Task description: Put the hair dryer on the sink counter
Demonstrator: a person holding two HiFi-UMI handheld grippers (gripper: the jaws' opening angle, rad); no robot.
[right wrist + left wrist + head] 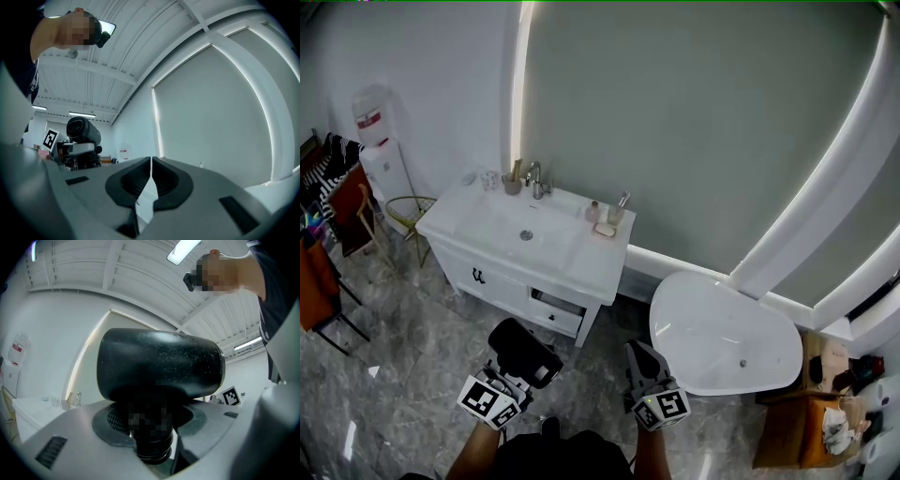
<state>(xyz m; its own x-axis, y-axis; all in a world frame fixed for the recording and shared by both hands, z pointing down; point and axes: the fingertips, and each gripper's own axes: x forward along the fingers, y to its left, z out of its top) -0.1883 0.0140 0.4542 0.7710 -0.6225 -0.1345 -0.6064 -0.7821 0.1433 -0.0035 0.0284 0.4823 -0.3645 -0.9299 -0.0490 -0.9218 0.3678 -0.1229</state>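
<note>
A black hair dryer (525, 351) stands up out of my left gripper (508, 375), which is shut on its handle. In the left gripper view the dryer's barrel (159, 365) fills the middle, with the handle (152, 441) clamped between the jaws. My right gripper (645, 367) is held beside it, shut with nothing in it; its jaws meet in the right gripper view (151, 180), where the hair dryer (83, 133) shows at the left. The white sink counter (581, 258) with its basin lies ahead, well beyond both grippers.
On the sink counter stand a faucet (534, 178), cups (512, 182) and small bottles (617, 212). A white bathtub (722, 337) sits to the right, with a wooden stand (806, 412) beside it. A water dispenser (382, 159) and chairs (319, 281) are at the left. The floor is grey marble.
</note>
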